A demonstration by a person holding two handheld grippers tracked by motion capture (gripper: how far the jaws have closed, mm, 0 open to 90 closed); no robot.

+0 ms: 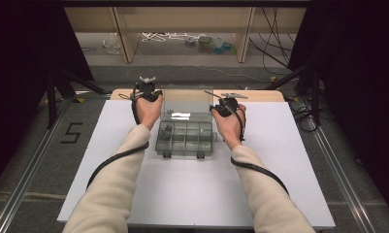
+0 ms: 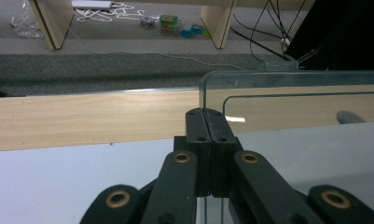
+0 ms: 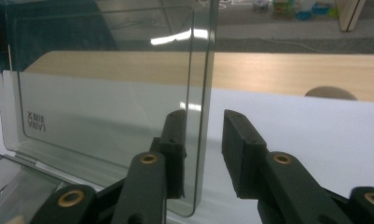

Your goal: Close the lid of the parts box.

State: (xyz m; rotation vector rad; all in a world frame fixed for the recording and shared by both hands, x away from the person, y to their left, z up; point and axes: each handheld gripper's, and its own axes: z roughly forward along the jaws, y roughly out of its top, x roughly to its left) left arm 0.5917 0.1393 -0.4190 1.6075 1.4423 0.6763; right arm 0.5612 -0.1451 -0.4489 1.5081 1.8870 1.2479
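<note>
Clear grey plastic makes up a compartment box (image 1: 185,138) that sits in the middle of a white table (image 1: 134,194), seen from the high view. Its see-through lid (image 1: 187,103) stands raised at the far side. A person's two cream sleeves reach in from the bottom. The left claw (image 1: 148,90) is at the lid's left edge, and the right claw (image 1: 220,108) is at the lid's right edge. Small items lie in the box's far left compartment, too small to tell what they are.

From the left gripper view, the left claw (image 2: 207,122) is clenched, its two black jaws pressed together on the edge of the lid (image 2: 296,93) near its rounded corner. A pale wooden strip (image 2: 82,119) runs along the far edge of the table (image 2: 58,182), with grey floor beyond it.

From the right gripper view, the right claw (image 3: 204,140) is released: its jaws stand apart, with the lid's (image 3: 105,93) side edge between them, close to the jaw on the left of the view and clear of the other. Whether that nearer jaw touches the plastic cannot be told. Mirrored lettering shows low on the lid. The white table (image 3: 315,121) lies behind.
</note>
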